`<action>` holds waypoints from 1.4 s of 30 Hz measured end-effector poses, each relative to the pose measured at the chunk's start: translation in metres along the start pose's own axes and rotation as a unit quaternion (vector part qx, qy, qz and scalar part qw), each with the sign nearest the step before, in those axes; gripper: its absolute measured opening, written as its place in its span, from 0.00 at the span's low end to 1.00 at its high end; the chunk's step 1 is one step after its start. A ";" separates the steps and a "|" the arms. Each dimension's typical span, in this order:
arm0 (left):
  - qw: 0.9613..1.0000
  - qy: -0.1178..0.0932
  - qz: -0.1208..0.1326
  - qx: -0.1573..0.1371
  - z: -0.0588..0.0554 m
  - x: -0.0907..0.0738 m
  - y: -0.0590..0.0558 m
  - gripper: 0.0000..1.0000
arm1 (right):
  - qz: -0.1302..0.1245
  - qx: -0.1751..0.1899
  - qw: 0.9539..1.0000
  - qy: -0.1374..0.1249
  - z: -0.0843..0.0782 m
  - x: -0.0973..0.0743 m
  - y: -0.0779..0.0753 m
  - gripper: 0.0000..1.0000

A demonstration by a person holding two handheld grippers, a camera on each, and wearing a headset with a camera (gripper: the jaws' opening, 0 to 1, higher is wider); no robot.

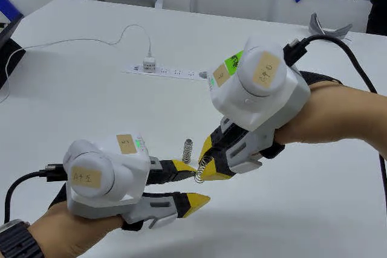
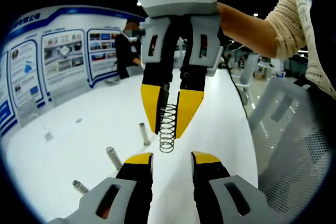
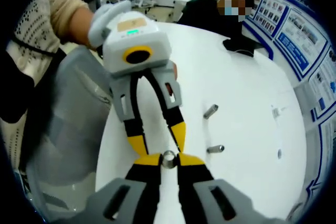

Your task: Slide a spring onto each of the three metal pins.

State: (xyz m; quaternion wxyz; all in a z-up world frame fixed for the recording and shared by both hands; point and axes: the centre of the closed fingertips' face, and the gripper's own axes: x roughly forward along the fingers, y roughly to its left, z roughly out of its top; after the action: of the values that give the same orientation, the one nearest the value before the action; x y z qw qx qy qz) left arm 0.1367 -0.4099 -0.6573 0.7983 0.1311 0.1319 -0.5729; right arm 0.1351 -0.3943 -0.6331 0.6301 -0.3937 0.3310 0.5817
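Where the two grippers faced each other over the white tabletop, the right yellow-tipped two-jaw gripper, at upper centre of the left gripper view, was clamped on a small coiled steel spring. Just below it, the left yellow-tipped gripper had its jaws apart. Three short metal pins stood at lower left.

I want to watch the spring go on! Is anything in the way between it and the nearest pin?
Nothing visible is. The right gripper holds the spring in its jaws, and the nearest pin stands just beside it, with only bare table between. The open left gripper sits close by, not between them.
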 end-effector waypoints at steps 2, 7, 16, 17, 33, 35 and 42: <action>1.000 -0.001 0.001 -0.004 -0.001 -0.001 0.001 0.30 | -0.003 0.003 1.000 0.001 -0.002 -0.001 -0.002 0.12; 1.000 0.002 0.007 -0.010 -0.005 -0.004 0.002 0.35 | -0.008 0.009 1.000 0.001 -0.007 -0.005 -0.007 0.12; 1.000 0.002 0.016 -0.024 -0.011 -0.007 0.005 0.42 | -0.020 0.025 0.999 0.007 -0.021 -0.013 -0.020 0.12; 1.000 0.002 0.016 -0.025 -0.012 -0.008 0.005 0.42 | -0.022 0.026 0.999 0.007 -0.022 -0.014 -0.022 0.12; 0.999 0.002 0.026 -0.041 -0.016 -0.012 0.007 0.50 | -0.060 0.067 0.996 0.024 -0.052 -0.030 -0.059 0.12; 0.999 0.002 0.027 -0.042 -0.017 -0.012 0.007 0.50 | -0.062 0.073 0.995 0.026 -0.056 -0.030 -0.063 0.12; 0.998 0.003 0.030 -0.046 -0.018 -0.013 0.007 0.52 | -0.071 0.088 0.993 0.042 -0.072 -0.026 -0.077 0.12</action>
State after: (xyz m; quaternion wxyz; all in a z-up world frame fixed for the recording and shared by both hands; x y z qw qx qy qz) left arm 0.1383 -0.3900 -0.6689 0.8197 0.0995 0.1565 -0.5420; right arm 0.2117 -0.4714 -0.6359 0.6875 -0.3830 0.3783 0.4874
